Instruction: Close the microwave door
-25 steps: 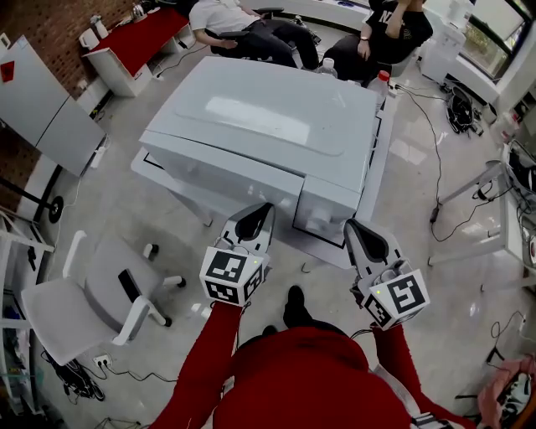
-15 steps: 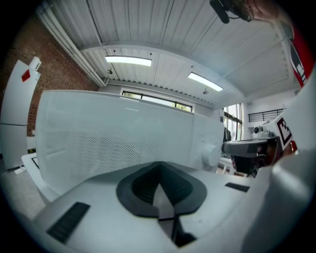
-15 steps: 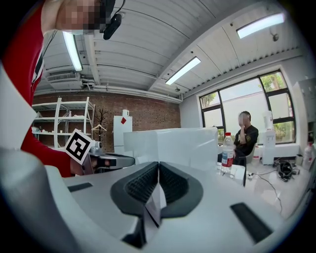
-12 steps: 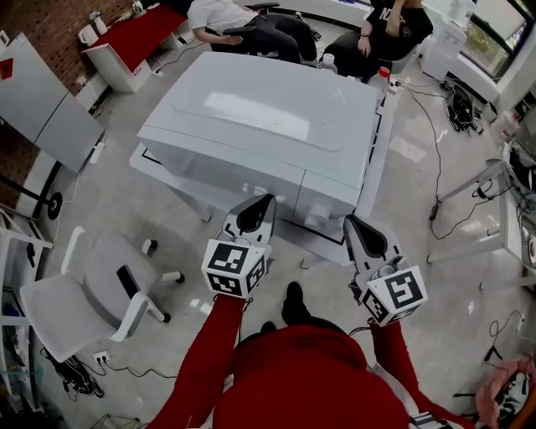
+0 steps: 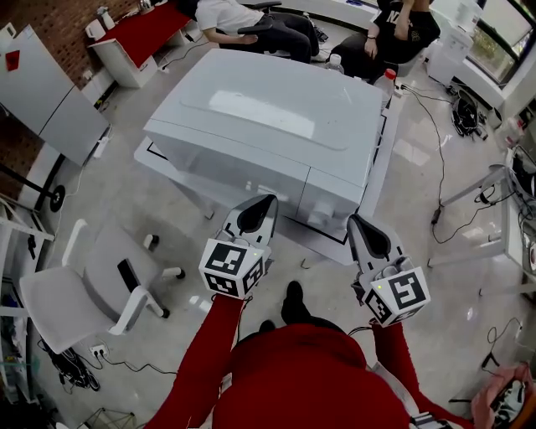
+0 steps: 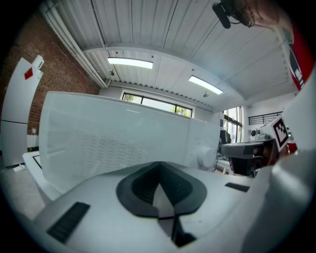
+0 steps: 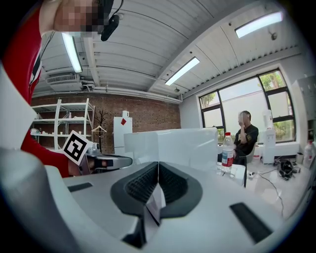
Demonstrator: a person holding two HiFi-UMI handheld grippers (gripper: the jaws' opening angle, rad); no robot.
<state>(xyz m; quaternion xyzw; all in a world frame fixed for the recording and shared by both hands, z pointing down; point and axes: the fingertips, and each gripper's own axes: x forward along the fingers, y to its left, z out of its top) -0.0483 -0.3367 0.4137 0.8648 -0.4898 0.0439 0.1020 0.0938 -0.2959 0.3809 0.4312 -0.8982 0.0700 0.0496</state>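
Observation:
A white microwave (image 5: 276, 126) stands on a low white table (image 5: 378, 163). Its door (image 5: 226, 178) looks flush with the front, beside the control panel (image 5: 329, 205). In the left gripper view the meshed door (image 6: 108, 143) and a round knob (image 6: 205, 157) fill the scene ahead. My left gripper (image 5: 266, 201) hovers just before the door's right end, jaws shut and empty (image 6: 158, 180). My right gripper (image 5: 355, 222) hangs in front of the panel's right corner, also shut on nothing (image 7: 158, 170). From the right gripper view the microwave (image 7: 173, 143) is seen from its side.
A white swivel chair (image 5: 84, 293) stands on the floor at the left. Two people sit behind the table (image 5: 251, 21), and one person (image 7: 245, 133) shows beside a water bottle (image 7: 227, 150). Cables (image 5: 465, 113) lie on the floor at the right.
Both grippers keep their places in front of the microwave; only the head view has drifted slightly.

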